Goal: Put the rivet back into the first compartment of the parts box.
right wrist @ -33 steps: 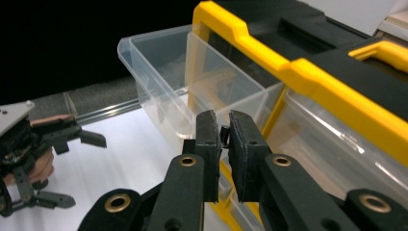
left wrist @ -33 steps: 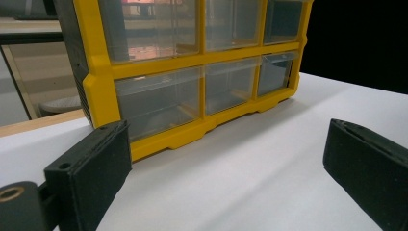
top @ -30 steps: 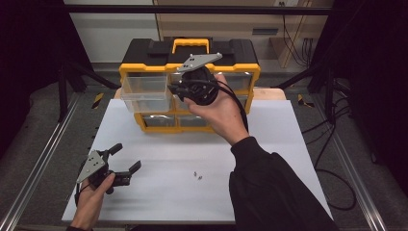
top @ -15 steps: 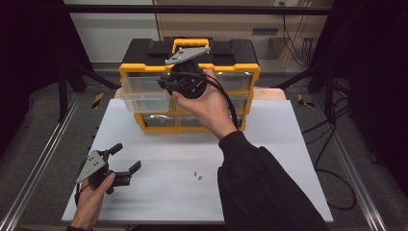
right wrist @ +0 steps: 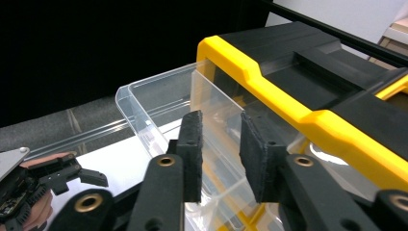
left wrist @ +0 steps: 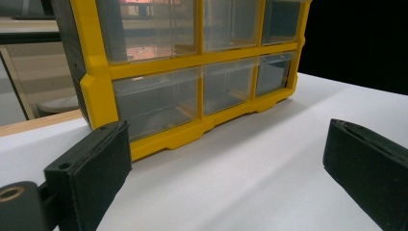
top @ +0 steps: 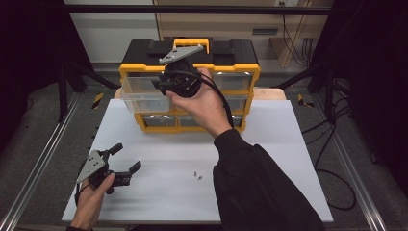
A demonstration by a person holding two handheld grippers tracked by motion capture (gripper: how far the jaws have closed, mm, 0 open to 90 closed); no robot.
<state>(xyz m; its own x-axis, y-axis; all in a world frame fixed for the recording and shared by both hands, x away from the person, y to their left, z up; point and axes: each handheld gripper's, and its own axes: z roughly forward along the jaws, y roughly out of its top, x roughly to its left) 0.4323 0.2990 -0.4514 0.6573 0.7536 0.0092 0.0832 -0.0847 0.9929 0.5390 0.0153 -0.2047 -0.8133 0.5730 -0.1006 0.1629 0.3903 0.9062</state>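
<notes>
Clear plastic drawer (top: 144, 94) sticks out of the yellow organizer (top: 243, 72), from its top row at the left end. The organizer stands at 12 o'clock on the white table (top: 288, 159). In the right gripper view the drawer (right wrist: 159, 103) is pulled well out, and its front wall stands in the gap between the two pads. The right gripper (right wrist: 220, 147) has just been opening its jaws; the pads now stand a little apart and do not seem to press the wall. In the high view this gripper (top: 166, 83) is over the drawer's right end.

I judge that the step in hand is letting go of the drawer after the pull. To do it well, open a bit more first, then lift straight away, so no pad drags the wall or tips the drawer.

Two small screws (top: 197, 175) lie at about 6 o'clock. The left gripper (top: 124, 161) rests at 8 o'clock, jaws wide apart and empty.
</notes>
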